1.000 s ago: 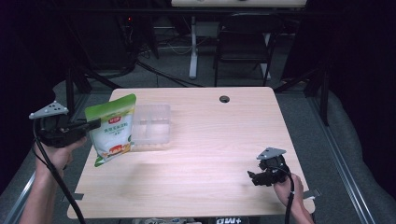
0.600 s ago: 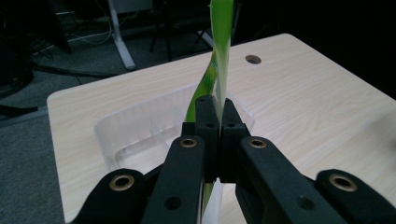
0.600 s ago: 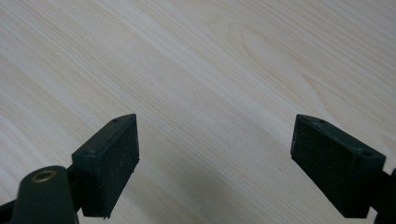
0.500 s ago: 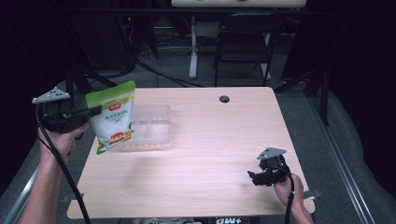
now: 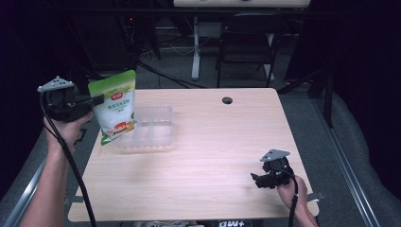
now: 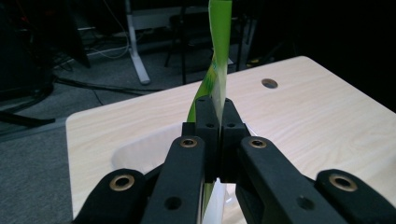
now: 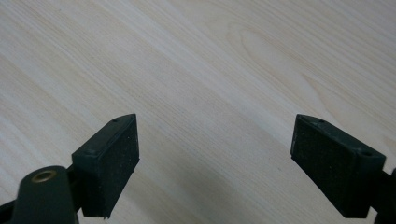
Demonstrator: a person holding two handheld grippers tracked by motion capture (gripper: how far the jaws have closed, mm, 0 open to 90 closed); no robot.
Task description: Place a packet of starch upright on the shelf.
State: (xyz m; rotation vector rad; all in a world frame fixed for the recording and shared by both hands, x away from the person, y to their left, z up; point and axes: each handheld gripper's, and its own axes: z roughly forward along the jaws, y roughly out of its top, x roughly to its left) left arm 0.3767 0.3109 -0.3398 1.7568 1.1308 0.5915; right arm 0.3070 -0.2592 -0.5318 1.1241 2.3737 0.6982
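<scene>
Tongs in your left hand [image 5: 97,100] are clenched on the bag's [image 5: 116,106] edge, holding it upright over the table's [image 5: 213,156] left edge, just above the clear tray [image 5: 151,127]. Your right tongs [image 7: 215,163] gape, released, low over bare wood near the front right corner.

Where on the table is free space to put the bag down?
Bare wood lies between the clear tray and the right gripper, up to the grommet hole. The left edge is crowded: tray, green bag, left gripper.
</scene>
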